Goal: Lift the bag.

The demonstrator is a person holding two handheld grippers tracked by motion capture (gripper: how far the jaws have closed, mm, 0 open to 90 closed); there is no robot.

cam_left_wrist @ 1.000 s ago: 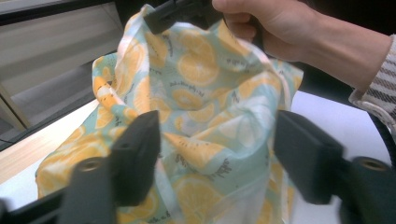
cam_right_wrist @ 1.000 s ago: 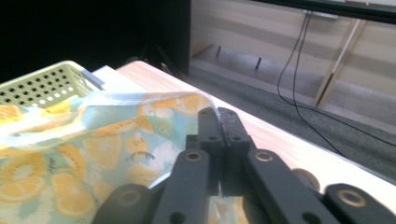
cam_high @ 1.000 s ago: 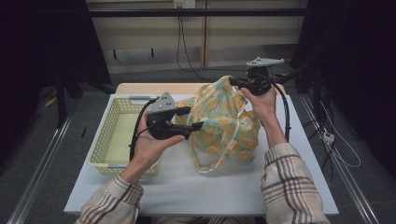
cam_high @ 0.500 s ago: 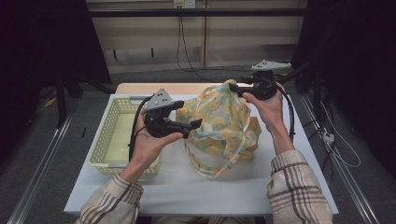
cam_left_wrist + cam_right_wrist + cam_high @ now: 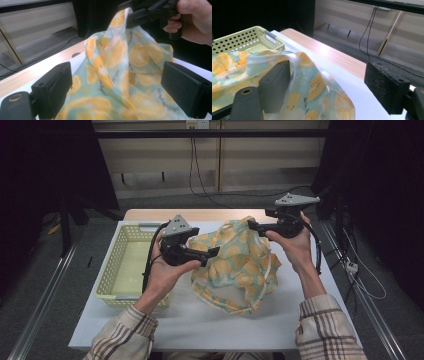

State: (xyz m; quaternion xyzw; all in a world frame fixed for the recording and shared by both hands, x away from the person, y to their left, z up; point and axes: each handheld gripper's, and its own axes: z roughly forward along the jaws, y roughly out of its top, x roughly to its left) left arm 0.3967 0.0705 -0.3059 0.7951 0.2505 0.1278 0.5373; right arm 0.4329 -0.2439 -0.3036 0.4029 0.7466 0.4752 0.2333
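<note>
A white table (image 5: 200,325) fills the near part of the dim room, its wooden far edge (image 5: 200,214) meeting a grey floor and pale wall panels with dangling cables (image 5: 192,165) beyond. Nearest the camera, two forearms in plaid sleeves (image 5: 122,340) come in from the bottom of the high view. A little farther in, a bag printed with orange slices on pale green (image 5: 235,265) lies slumped in the middle of the table, its clear-edged handles (image 5: 220,297) spilling toward the person. To its left sits a pale yellow perforated basket (image 5: 116,270), just beside the bag.

The left gripper (image 5: 210,254) is held at the bag's left flank. In the left gripper view its jaws stand wide apart, having just been opening, with the bag's fabric (image 5: 117,75) bunched up between them but neither pad pressing on it.

Farther back, the right gripper (image 5: 252,225) hovers at the bag's top far corner. Its jaws have also just been opening and now stand wide; in the right gripper view the bag's rim (image 5: 297,62) drapes against the left jaw, while the right jaw stands well clear of it.
</note>
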